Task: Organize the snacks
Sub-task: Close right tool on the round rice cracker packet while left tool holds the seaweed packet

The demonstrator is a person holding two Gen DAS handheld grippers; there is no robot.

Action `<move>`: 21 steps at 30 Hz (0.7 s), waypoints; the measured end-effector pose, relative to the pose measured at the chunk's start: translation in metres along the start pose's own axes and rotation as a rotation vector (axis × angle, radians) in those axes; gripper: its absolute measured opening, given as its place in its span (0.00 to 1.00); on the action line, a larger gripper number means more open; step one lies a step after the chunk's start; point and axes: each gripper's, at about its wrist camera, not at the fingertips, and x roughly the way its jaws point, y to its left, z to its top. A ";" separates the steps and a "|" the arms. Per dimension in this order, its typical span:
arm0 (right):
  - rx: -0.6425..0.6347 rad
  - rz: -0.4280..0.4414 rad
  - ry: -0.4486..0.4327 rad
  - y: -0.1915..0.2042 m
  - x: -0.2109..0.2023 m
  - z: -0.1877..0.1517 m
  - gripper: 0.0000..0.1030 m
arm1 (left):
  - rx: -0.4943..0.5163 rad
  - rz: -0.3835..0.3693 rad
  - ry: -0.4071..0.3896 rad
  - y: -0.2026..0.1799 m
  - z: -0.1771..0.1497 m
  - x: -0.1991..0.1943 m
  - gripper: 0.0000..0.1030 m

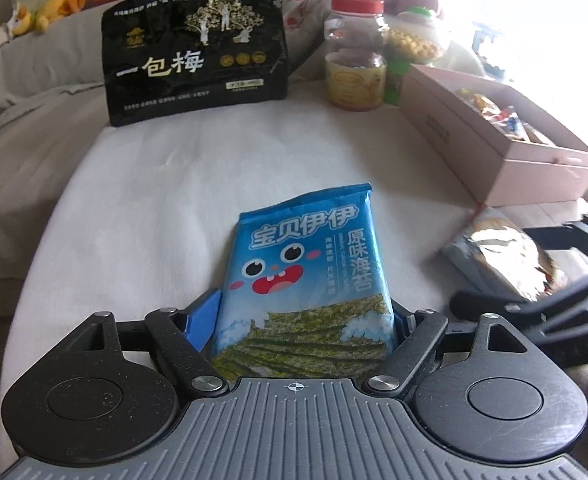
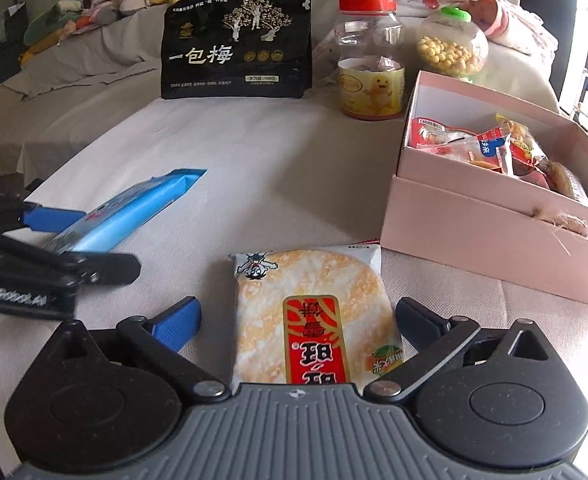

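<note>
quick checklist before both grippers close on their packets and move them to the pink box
1. Left gripper astride the seaweed packet: ok, packet lies between its open jaws.
2. Right gripper astride the rice cracker packet: ok, jaws open with a gap on each side.
3. Pads pressing on either packet: not ok, neither is gripped yet.
4. Pink box open: ok, no lid on it.
5. Room in the box: cannot tell, snacks already fill the part in view.
6. Path to the box: ok for the right gripper; the left has the right gripper in its way.
</note>
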 end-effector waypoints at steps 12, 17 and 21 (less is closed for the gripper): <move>0.010 -0.022 -0.009 0.002 -0.008 -0.008 1.00 | -0.118 -0.207 -0.023 0.022 -0.007 -0.034 0.83; 0.011 -0.025 -0.011 0.002 -0.008 -0.008 1.00 | -0.084 -0.264 -0.019 0.019 -0.004 -0.037 0.83; 0.013 -0.025 -0.014 0.002 -0.008 -0.008 1.00 | -0.062 -0.232 -0.031 0.015 -0.005 -0.036 0.83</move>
